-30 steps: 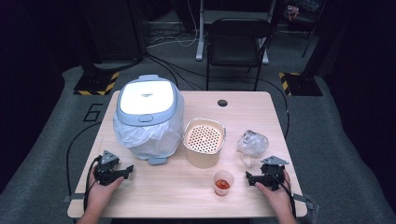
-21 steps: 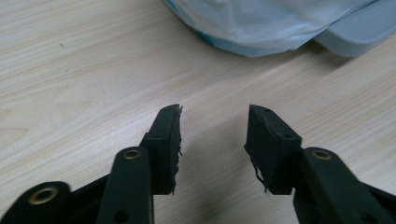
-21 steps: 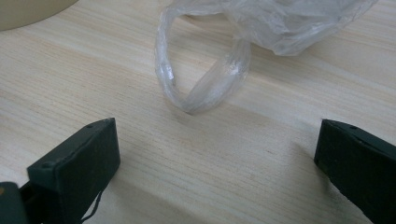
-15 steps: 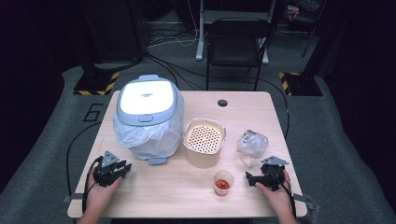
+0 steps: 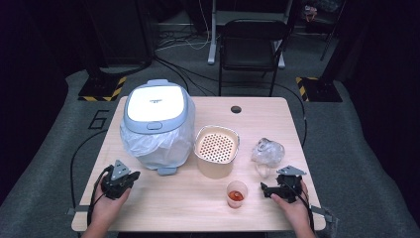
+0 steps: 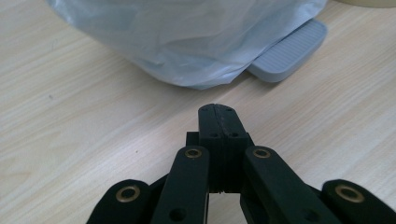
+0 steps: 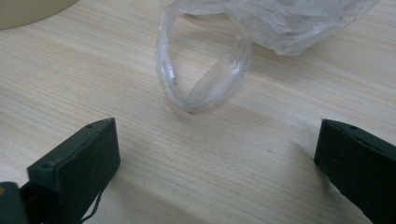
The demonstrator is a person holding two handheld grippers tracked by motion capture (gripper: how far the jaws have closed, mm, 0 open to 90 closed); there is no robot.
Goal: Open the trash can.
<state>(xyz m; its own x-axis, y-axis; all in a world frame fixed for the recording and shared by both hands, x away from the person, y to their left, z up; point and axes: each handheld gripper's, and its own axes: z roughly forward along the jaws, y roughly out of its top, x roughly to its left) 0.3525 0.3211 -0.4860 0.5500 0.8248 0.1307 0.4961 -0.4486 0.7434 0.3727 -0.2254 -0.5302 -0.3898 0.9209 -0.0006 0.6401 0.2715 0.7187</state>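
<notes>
Two grippers wait: left gripper (image 5: 130,177), jaws just closed together on nothing, aims at the pedal bin (image 5: 156,124) at 10 o'clock; right gripper (image 7: 212,161) gapes toward the loose plastic bag (image 7: 261,28), ready to pinch.

We see a matt pale wood-grain table (image 5: 277,124), a thin glossy clear plastic bag (image 7: 261,28) crinkled beside it, a ribbed grey plastic pedal (image 6: 289,49), and matt black plastic fingers (image 7: 74,163).
</notes>
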